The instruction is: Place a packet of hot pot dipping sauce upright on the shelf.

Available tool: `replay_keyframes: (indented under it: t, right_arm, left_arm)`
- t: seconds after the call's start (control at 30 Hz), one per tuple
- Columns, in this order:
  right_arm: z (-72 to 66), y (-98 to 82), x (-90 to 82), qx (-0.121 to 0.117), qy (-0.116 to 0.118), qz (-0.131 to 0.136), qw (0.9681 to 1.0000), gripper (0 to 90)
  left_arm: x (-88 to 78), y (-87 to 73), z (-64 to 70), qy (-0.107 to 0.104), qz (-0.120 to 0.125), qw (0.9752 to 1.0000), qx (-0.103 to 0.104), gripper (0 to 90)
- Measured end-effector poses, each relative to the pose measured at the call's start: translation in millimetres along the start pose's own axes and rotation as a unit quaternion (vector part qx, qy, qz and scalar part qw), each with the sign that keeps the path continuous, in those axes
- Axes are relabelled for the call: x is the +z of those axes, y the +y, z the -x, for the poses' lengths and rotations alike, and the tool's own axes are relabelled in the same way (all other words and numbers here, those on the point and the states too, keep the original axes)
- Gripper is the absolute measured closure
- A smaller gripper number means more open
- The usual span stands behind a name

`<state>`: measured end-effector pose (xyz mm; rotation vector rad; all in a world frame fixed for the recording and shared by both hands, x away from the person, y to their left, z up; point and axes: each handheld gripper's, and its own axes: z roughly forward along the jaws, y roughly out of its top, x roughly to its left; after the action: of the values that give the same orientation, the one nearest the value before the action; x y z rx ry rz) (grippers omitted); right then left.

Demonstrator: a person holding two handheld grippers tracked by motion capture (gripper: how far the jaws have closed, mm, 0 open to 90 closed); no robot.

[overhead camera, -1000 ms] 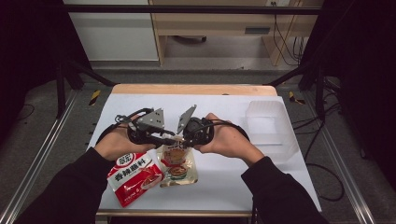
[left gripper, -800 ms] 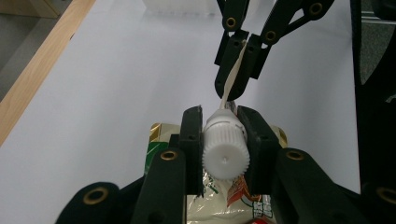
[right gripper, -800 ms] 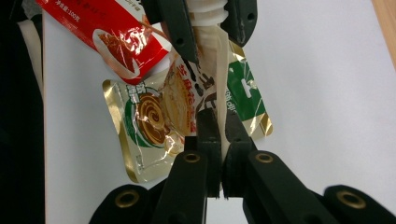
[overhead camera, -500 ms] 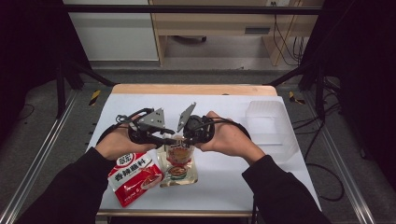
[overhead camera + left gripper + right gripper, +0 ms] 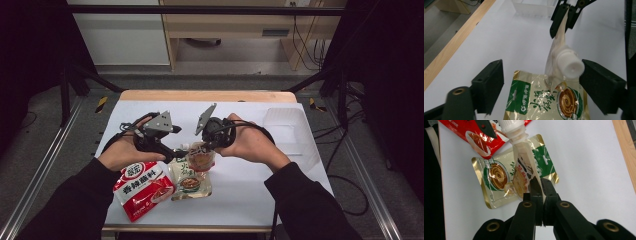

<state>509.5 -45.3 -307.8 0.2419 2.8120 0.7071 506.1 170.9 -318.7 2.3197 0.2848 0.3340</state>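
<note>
A small spout pouch (image 5: pixel 201 157) with a white screw cap (image 5: pixel 570 65) hangs above the white table (image 5: pixel 250 190). My right gripper (image 5: pixel 541 187) is shut on the pouch's bottom edge (image 5: pixel 524 167), and it also appears in the left gripper view (image 5: pixel 566 15). My left gripper (image 5: pixel 544 75) has just been opening. Its jaws now stand wide on either side of the cap, which sits close to the right pad (image 5: pixel 599 82) without being pressed. In the high view the left gripper (image 5: pixel 181 150) meets the pouch from the left and the right gripper (image 5: pixel 199 145) from above right.
A green and gold soup packet (image 5: pixel 187 180) lies flat under the pouch, with a red packet (image 5: pixel 145 187) to its left by the front edge. A clear plastic box (image 5: pixel 285 122) stands at the back right. The table's wooden far edge (image 5: pixel 210 95) is behind.
Both hands keep their places over the packets, with the pouch still between them. The left jaws look slightly wider apart than before.
</note>
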Motion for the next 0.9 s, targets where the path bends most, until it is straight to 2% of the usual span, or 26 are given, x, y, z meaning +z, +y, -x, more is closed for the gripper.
replay_keyframes:
  t: [0.07,0.1,0.27,0.47,0.67,0.9]
  right_arm:
    - [1.3,-1.9,-1.3,0.005,-0.001,0.001,1.0000,89.8]
    - [3.1,-3.3,-2.2,-0.001,-0.002,-0.003,1.0000,89.8]
    - [5.5,-8.4,-4.9,0.007,-0.006,-0.007,0.9999,89.8]
    - [7.3,-13.7,-6.7,0.014,-0.008,-0.008,0.9998,89.7]
    - [10.1,-18.9,-10.2,0.011,-0.011,-0.007,0.9998,89.6]
    - [12.0,-24.9,-17.3,0.020,-0.019,-0.006,0.9996,89.6]
  left_arm:
    - [0.8,-2.5,-0.8,0.000,0.001,1.0000,-0.008,15.6]
    - [0.9,-3.4,-1.5,0.002,-0.002,1.0000,-0.008,14.7]
    - [1.4,-6.1,-3.8,0.005,-0.005,0.9998,-0.017,11.6]
    - [3.1,-9.3,-4.8,0.009,-0.011,0.9997,-0.022,9.9]
    - [4.8,-12.5,-6.1,0.014,-0.011,0.9995,-0.026,9.1]
    - [5.4,-17.6,-6.6,0.026,-0.013,0.9991,-0.030,8.2]
